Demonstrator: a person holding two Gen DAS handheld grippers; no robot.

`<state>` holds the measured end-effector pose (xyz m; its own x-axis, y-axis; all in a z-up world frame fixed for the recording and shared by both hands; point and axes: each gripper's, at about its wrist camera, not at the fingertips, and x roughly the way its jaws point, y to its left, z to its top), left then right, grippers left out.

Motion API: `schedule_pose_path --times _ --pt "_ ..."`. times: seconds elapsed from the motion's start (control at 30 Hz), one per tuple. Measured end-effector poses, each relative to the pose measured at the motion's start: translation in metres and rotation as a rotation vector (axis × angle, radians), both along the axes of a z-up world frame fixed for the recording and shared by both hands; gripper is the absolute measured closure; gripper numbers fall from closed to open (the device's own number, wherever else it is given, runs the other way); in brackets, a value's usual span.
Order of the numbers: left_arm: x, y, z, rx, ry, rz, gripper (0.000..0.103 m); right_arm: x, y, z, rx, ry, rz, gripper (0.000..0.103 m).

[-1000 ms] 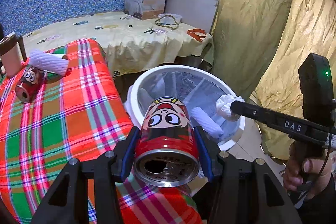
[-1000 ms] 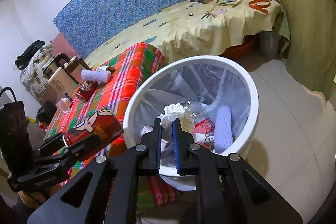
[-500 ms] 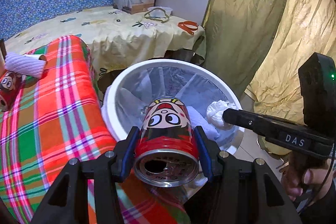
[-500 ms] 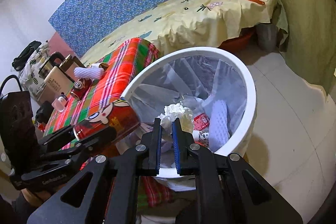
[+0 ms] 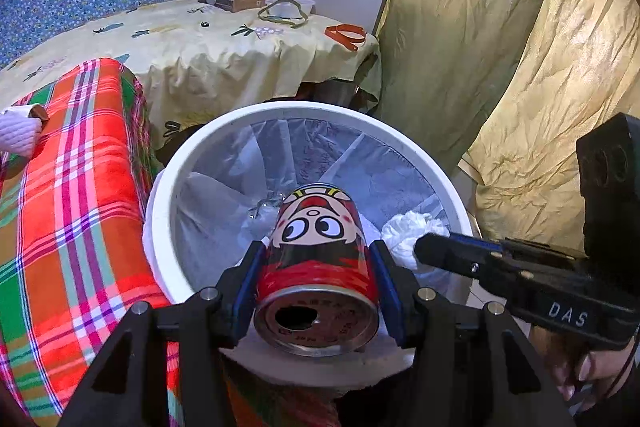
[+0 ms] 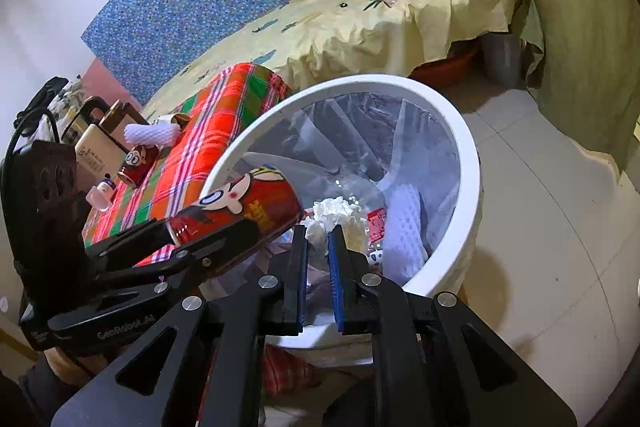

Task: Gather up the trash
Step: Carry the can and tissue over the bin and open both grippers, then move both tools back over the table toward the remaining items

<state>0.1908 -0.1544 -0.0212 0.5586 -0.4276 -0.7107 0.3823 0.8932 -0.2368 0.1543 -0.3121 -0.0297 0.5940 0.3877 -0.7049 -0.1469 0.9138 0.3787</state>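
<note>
My left gripper [image 5: 318, 259] is shut on a red cartoon-face can [image 5: 318, 267] and holds it over the near rim of the white trash bin [image 5: 160, 211]. The can also shows in the right wrist view [image 6: 240, 211], tilted over the bin [image 6: 468, 163]. My right gripper [image 6: 318, 233] is shut on a crumpled white tissue [image 6: 330, 213] above the bin's inside; the tissue shows in the left wrist view [image 5: 412, 231] too. Foam netting [image 6: 406, 223] and wrappers lie in the lined bin.
A plaid-covered table [image 5: 72, 211] stands left of the bin, with a second red can [image 6: 136, 165], a white foam sleeve [image 6: 150, 135] and small bottles. A yellow-clothed table [image 5: 224, 47] with a box stands behind. Curtains [image 5: 500, 47] hang right.
My left gripper has carried the can from over the plaid table to over the bin. My right gripper stays above the bin with the tissue.
</note>
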Motion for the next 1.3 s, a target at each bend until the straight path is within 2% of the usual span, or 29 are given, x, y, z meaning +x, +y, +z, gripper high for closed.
schedule_pose_path --times 0.13,0.27,0.53,0.73,1.3 --pt "0.003 0.002 0.0 -0.009 0.009 0.005 0.048 0.001 -0.001 -0.003 -0.015 0.016 -0.01 0.086" --pt "0.0 0.006 0.004 -0.022 -0.009 0.007 0.047 -0.001 -0.004 -0.002 -0.028 0.014 -0.025 0.075" --pt "-0.01 0.011 0.01 -0.025 -0.026 0.013 0.047 -0.005 -0.002 0.004 -0.034 -0.008 -0.026 0.071" --pt "-0.022 0.02 0.015 -0.033 -0.034 0.03 0.047 -0.01 0.003 0.013 -0.042 -0.039 -0.027 0.063" --pt "-0.063 0.056 0.039 -0.028 -0.105 0.142 0.047 -0.033 0.036 0.039 -0.087 -0.136 0.05 0.062"
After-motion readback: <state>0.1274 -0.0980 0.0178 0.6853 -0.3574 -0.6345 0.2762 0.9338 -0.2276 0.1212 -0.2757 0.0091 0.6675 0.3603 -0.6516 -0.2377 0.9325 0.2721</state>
